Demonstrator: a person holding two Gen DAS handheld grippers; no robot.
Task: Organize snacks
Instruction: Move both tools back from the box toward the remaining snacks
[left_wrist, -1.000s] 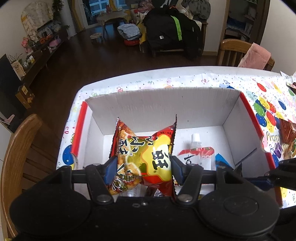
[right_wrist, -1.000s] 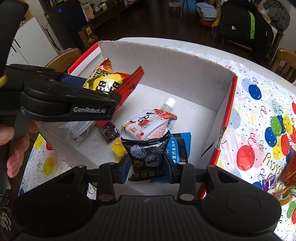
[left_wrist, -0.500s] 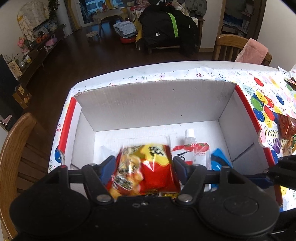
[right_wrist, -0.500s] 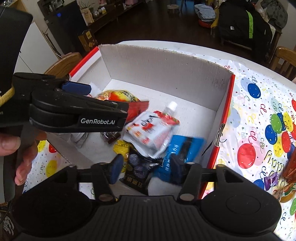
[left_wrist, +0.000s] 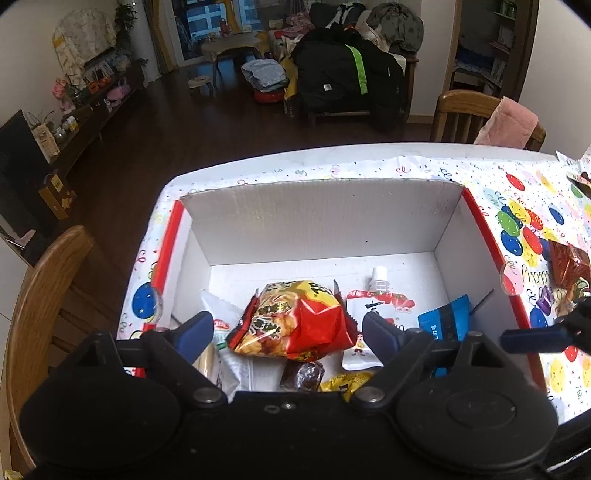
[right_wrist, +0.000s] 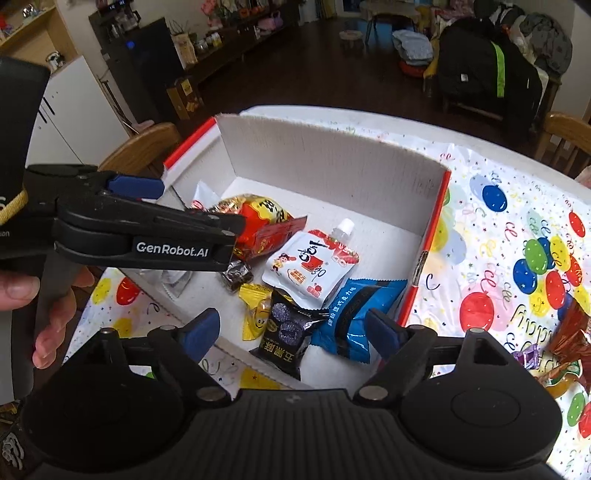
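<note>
Dropped from the left gripper (left_wrist: 286, 328), whose jaws have just been opening wide, the red-and-yellow crinkly snack bag (left_wrist: 295, 325) lies in the white cardboard box (left_wrist: 325, 225). The right gripper (right_wrist: 291, 330) has likewise just spread, empty; the black foil packet (right_wrist: 286, 334), seemingly flat, lies at its twelve o'clock.

In the left wrist view, the gripper body hides the near part of the box (left_wrist: 325, 221) at the bottom of the frame, cutting off a brown candy (left_wrist: 302, 374) and yellow packet (left_wrist: 347, 382). At the right edge, foil wrappers (left_wrist: 569, 262) are cropped.
</note>
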